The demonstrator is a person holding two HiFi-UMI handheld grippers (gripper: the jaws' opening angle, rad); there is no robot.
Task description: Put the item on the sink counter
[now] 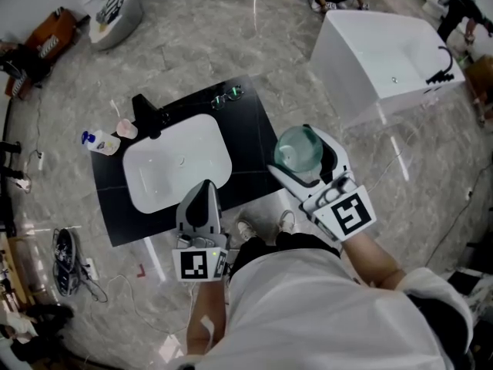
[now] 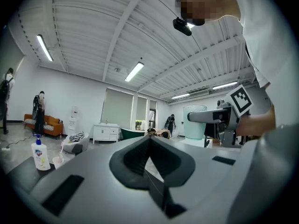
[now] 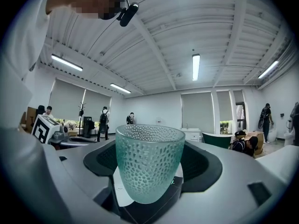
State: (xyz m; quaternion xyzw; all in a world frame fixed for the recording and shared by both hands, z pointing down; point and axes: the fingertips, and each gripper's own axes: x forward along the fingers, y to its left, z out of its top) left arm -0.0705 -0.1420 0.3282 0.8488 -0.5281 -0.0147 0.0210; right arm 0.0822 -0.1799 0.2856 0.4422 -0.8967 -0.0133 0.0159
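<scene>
A pale green dimpled glass cup (image 1: 298, 149) is held upright in my right gripper (image 1: 306, 163), which is shut on it just off the right edge of the black sink counter (image 1: 250, 141). In the right gripper view the cup (image 3: 149, 164) fills the space between the jaws of the right gripper (image 3: 150, 183). My left gripper (image 1: 202, 203) is shut with nothing in it, over the counter's front edge by the white basin (image 1: 176, 164). The left gripper view shows the left gripper (image 2: 149, 164) with jaws pressed together, and the cup (image 2: 195, 121) at the right.
On the counter's left end stand a soap bottle (image 1: 100, 142) and a small pink cup (image 1: 126, 129), beside a black faucet (image 1: 145, 114). A small dark item (image 1: 228, 95) lies at the counter's back. A white bathtub (image 1: 385, 60) stands far right. Shoes (image 1: 65, 260) lie on the floor.
</scene>
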